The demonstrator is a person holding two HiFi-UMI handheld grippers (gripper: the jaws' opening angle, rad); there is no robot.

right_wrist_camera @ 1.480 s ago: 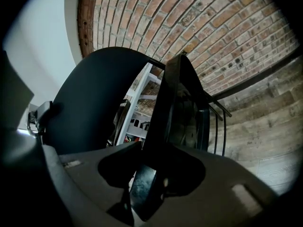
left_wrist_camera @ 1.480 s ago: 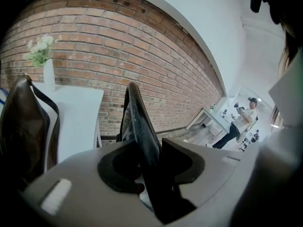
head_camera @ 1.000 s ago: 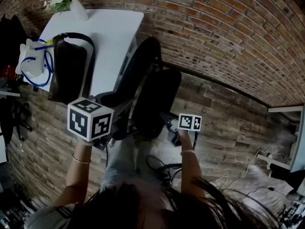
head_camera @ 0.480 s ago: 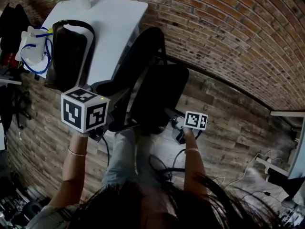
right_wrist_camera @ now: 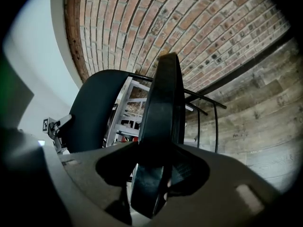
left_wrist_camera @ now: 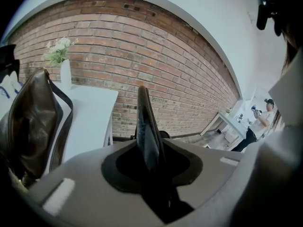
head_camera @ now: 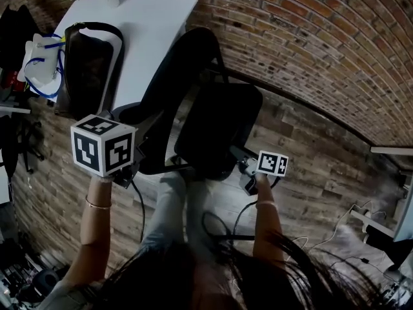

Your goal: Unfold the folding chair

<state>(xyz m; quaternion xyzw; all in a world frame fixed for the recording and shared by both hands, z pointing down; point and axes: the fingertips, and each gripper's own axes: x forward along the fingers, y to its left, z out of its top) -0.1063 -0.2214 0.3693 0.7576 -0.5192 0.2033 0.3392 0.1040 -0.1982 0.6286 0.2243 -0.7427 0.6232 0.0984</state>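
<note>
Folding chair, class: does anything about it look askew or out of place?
The folding chair is only half open: its seat stands steeply tilted close to the backrest, not level for sitting. Nothing looks damaged or spilled.

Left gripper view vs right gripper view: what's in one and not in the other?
Left gripper view only: brown bag, vase of flowers, a person far off at the right. The backrest stands edge-on between the left tongs, which have just been closing.
Right gripper view only: the seat between the right tongs, which have just been opening, and thin black frame rods.
Both: the brick wall and the chair's backrest, seen broadside in the right gripper view.
</note>
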